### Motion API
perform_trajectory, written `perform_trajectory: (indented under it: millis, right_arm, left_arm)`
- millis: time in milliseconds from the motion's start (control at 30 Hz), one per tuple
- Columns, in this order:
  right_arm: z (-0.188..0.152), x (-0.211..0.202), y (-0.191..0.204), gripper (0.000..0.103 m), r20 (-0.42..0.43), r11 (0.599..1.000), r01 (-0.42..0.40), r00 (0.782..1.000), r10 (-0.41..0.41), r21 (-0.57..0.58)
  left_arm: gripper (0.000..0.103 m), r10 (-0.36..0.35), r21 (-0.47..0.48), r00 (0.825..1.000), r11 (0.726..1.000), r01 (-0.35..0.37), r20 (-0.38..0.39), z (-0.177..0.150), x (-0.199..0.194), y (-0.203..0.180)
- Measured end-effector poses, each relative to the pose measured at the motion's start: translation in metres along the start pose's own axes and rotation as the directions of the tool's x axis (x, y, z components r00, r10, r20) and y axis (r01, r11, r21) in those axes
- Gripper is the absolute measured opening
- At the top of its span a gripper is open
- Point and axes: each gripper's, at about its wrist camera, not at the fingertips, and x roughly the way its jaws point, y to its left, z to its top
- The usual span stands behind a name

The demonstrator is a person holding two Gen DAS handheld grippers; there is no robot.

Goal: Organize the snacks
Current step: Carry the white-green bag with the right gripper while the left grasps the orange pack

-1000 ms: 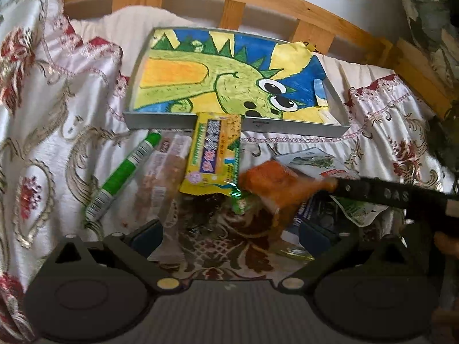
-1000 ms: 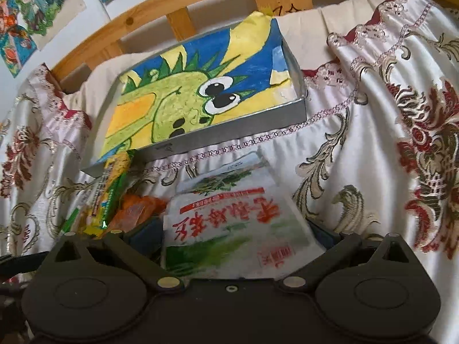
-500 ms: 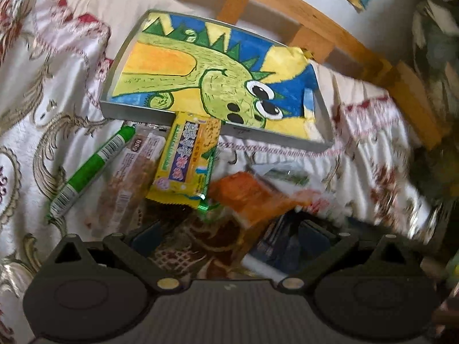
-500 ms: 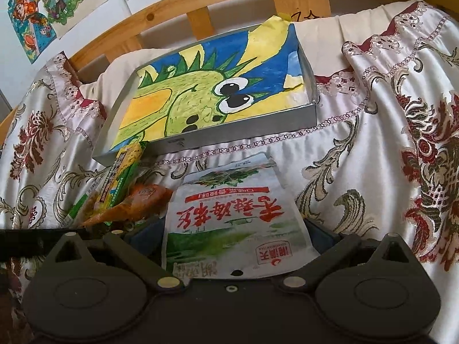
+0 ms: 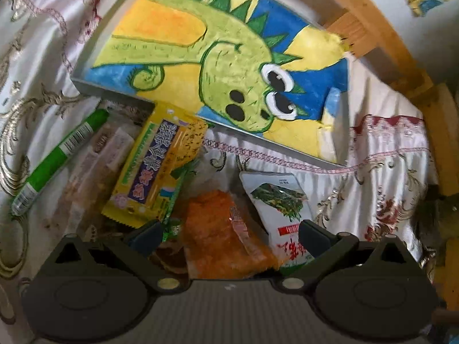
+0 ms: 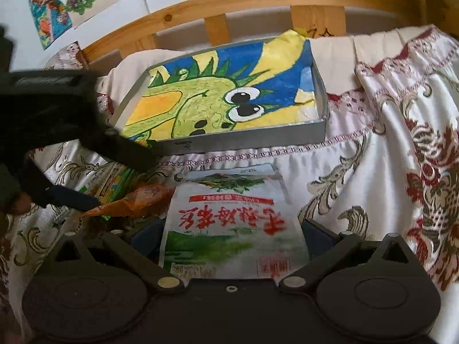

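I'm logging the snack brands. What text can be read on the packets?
White packet: large red Chinese characters, upside down, too blurred to quote.
Yellow packet: characters on a purple band, blurred.
Green stick: barcode only, digits too small.

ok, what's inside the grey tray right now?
Only a dinosaur painting lining the grey tray; no snack packets on it. Whatever lies under the paper is covered. The white packet and orange packet lie outside, on the cloth.
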Motion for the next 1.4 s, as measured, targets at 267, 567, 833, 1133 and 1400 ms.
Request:
perform_trajectory:
  millis: [267,567,833,1133,1400]
  right_arm:
    - [0.002,0.009,-0.013,0.102,-0.024,0.997,-0.058,0.998,0.059,0.057]
    - [0.001,0.008,-0.010,0.099,-0.037,0.998,-0.051,0.998,0.053,0.040]
    - [0.001,0.007,-0.009,0.098,-0.038,0.998,-0.051,0.998,0.052,0.027]
    - [0.003,-0.003,0.001,0.098,-0.051,0.998,-0.044,0.998,0.042,-0.035]
    - [0.001,-0.011,0.006,0.098,-0.035,0.997,-0.053,0.998,0.051,-0.060]
  left_arm:
    - [0.102,0.030,-0.024,0.999,0.999,-0.031,-0.019,0.003,0.016,-0.002]
    - [0.084,-0.005,-0.050,0.997,0.999,0.001,-0.083,-0.011,0.021,0.016]
    - [0.077,-0.111,-0.179,0.989,0.979,0.093,-0.097,-0.020,0.020,0.049]
    - [0.058,-0.153,-0.132,0.987,0.981,0.146,-0.050,-0.032,-0.001,0.061]
    - [0.051,-0.161,-0.065,0.987,0.985,0.160,-0.006,-0.048,-0.016,0.060]
